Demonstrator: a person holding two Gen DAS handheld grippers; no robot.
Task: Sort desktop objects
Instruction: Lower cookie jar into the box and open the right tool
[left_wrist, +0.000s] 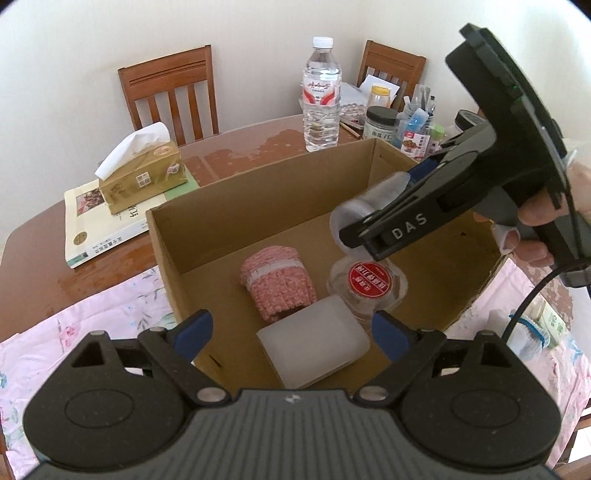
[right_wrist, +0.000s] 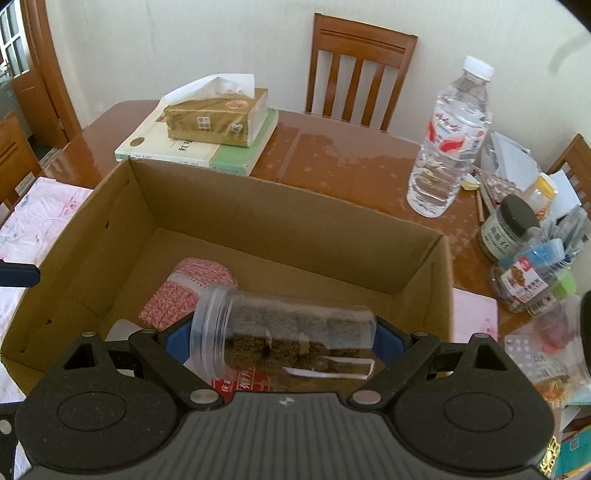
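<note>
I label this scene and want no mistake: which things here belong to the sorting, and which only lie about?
Job:
box
jar in right gripper
pink roll
red-lid tub
white block
left gripper, open

Lying about:
water bottle
tissue box
book
chairs

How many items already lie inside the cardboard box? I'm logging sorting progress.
3: a pink knitted roll mid-floor, a red-lidded clear container right of it, and a white block nearest. The clear jar hangs above in the right gripper; others may be hidden.
</note>
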